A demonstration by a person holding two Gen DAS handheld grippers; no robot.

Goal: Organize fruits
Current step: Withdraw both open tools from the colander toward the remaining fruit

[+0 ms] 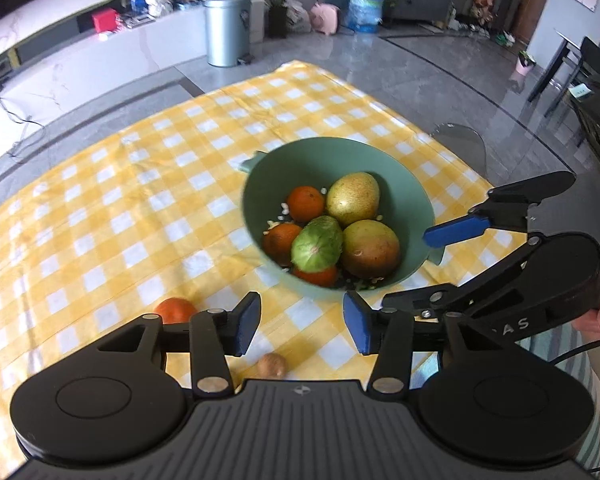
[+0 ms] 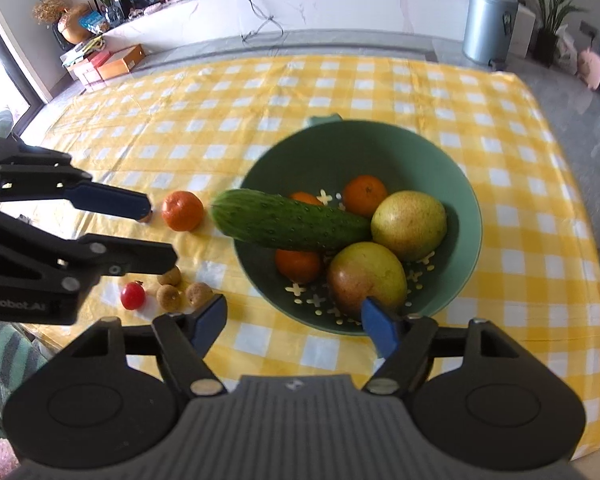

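Observation:
A green colander bowl (image 2: 452,184) on the yellow checked cloth holds several oranges (image 2: 364,194), two yellow-green mangoes (image 2: 409,224) and a cucumber (image 2: 288,222). The cucumber's end sticks out over the bowl's left rim. The right gripper (image 2: 296,316) is open just short of the bowl's near rim, with nothing between its pads. To the left of the bowl, the left gripper (image 2: 160,234) is open and empty above the loose fruit. In the left wrist view the left gripper (image 1: 302,324) hangs over bare cloth before the bowl (image 1: 404,184). The right gripper (image 1: 406,270) is open at the bowl's right rim.
Left of the bowl, an orange (image 2: 182,211), a cherry tomato (image 2: 133,295) and three brown longans (image 2: 169,296) lie on the cloth. The left wrist view shows that orange (image 1: 175,310) and one longan (image 1: 272,365) under its fingers. A person's striped sleeve (image 2: 8,352) is at the lower left.

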